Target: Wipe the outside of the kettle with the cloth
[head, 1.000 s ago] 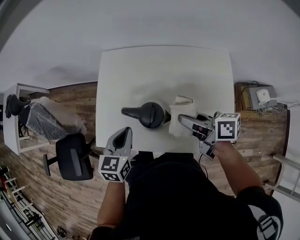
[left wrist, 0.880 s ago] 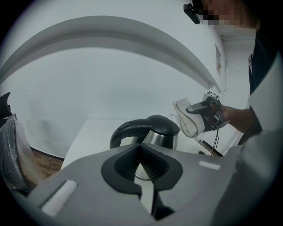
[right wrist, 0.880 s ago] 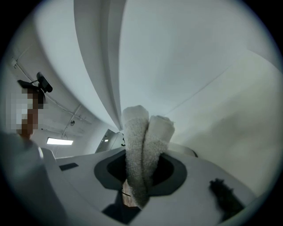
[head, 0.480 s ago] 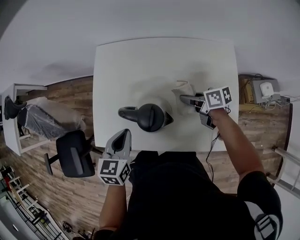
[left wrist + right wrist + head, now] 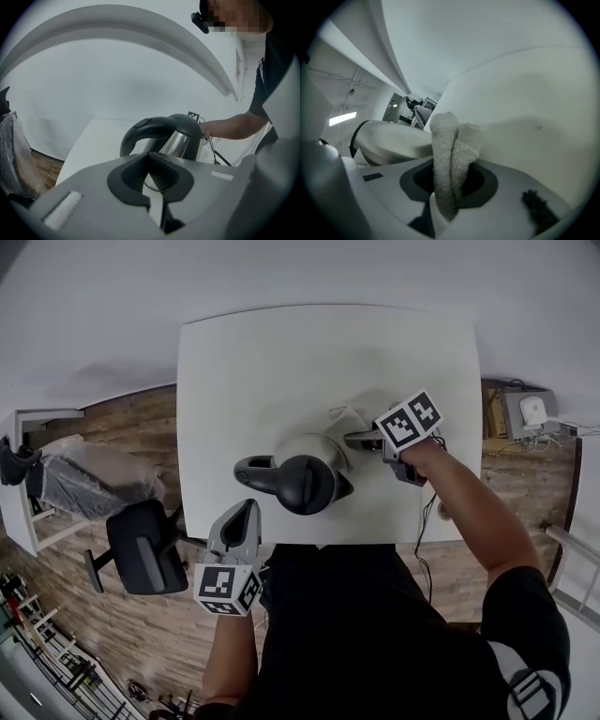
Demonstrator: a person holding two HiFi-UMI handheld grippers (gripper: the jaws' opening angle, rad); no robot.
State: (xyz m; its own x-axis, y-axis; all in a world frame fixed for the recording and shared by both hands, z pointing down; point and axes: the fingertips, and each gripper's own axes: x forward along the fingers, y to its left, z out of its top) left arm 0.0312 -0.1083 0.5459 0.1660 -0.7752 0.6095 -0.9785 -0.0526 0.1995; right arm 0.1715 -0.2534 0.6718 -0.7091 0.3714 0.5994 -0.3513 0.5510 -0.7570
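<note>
A steel kettle (image 5: 302, 476) with a black lid and a black handle pointing left stands near the front of the white table (image 5: 281, 362). My right gripper (image 5: 350, 439) is at the kettle's far right side, shut on a white terry cloth (image 5: 344, 418) that lies against the kettle's body. In the right gripper view the cloth (image 5: 446, 136) bunches up between the jaws, with the kettle's wall (image 5: 393, 140) just to its left. My left gripper (image 5: 246, 510) hovers at the table's front edge, shut and holding nothing. The left gripper view looks at the kettle's handle (image 5: 140, 131) from a short distance.
A black cable (image 5: 422, 521) trails off the table's front right. A black office chair (image 5: 141, 549) and a side desk (image 5: 37, 418) stand on the wooden floor to the left. A low stand with devices (image 5: 525, 413) is at the right.
My right gripper has carried the cloth from the kettle's near right side round towards its far right side. The left gripper has stayed roughly in place.
</note>
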